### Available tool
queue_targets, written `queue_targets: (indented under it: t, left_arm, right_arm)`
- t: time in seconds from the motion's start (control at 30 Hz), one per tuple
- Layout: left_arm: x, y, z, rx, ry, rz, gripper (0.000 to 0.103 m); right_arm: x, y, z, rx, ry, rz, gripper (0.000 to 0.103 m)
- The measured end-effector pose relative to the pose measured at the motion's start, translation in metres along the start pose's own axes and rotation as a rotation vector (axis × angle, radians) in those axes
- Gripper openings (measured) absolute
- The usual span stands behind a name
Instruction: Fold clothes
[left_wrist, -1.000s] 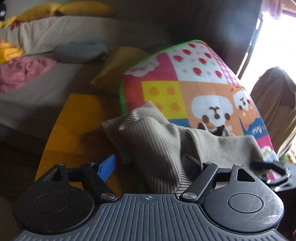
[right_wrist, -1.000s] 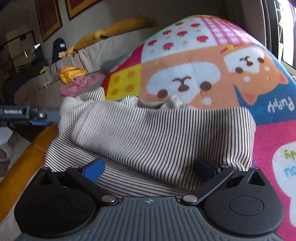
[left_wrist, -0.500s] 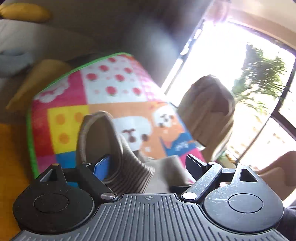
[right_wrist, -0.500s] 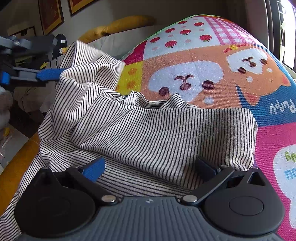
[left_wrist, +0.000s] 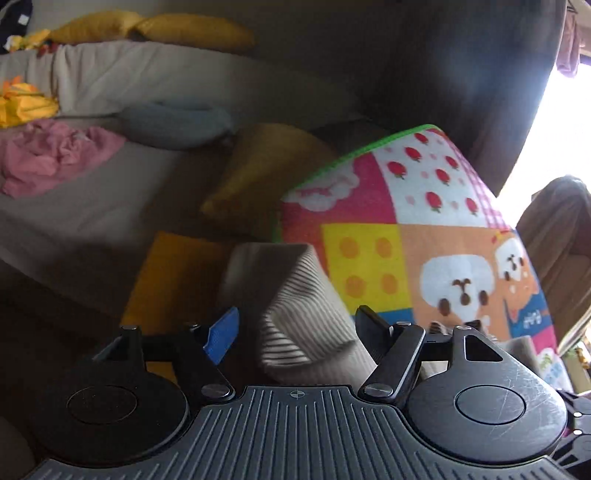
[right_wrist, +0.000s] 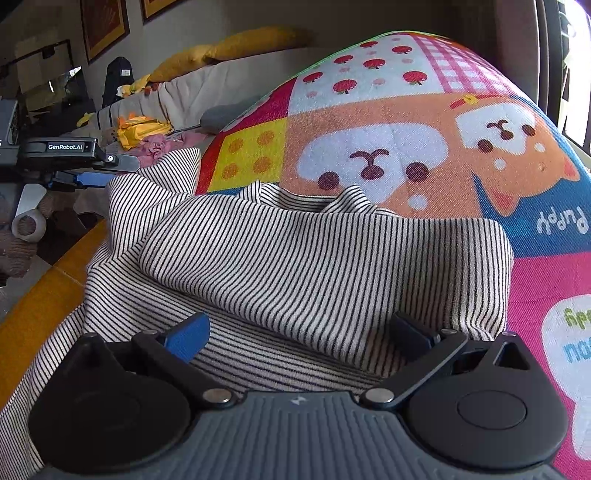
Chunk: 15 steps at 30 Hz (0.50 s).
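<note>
Lifted flap dropped | striped shirt (left_wrist: 306, 325) between closing left fingers (left_wrist: 221, 334)

striped top (right_wrist: 314, 266) | blk/white, part-folded, rumpled | on cartoon mat (right_wrist: 424, 110) | one corner raised at left

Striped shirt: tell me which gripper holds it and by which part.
Nothing held. The left gripper has just been closing its jaws around a raised fold of the striped shirt, pads not yet pressing; the right gripper hovers open over it.

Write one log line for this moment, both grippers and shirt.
left gripper: jaws just closing, striped shirt between | right gripper: open over shirt
</note>
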<state>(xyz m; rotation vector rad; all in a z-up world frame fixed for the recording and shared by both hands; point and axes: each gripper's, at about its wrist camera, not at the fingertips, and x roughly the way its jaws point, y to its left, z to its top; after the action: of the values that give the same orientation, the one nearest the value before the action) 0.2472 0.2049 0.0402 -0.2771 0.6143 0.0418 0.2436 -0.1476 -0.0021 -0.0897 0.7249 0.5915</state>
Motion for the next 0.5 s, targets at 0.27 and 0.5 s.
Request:
queue_targets:
  t: [0.27,0.5]
  left_arm:
    - [0.04,0.043,0.015,-0.04,0.008,0.123,0.053]
    - [0.086,0.04,0.021,0.003,0.056,0.027,0.054]
  right_arm:
    - [0.002,0.005,0.0,-0.033,0.013,-0.03,0.103]
    - [0.002,0.005,0.001,-0.028,0.011,-0.03,0.103]
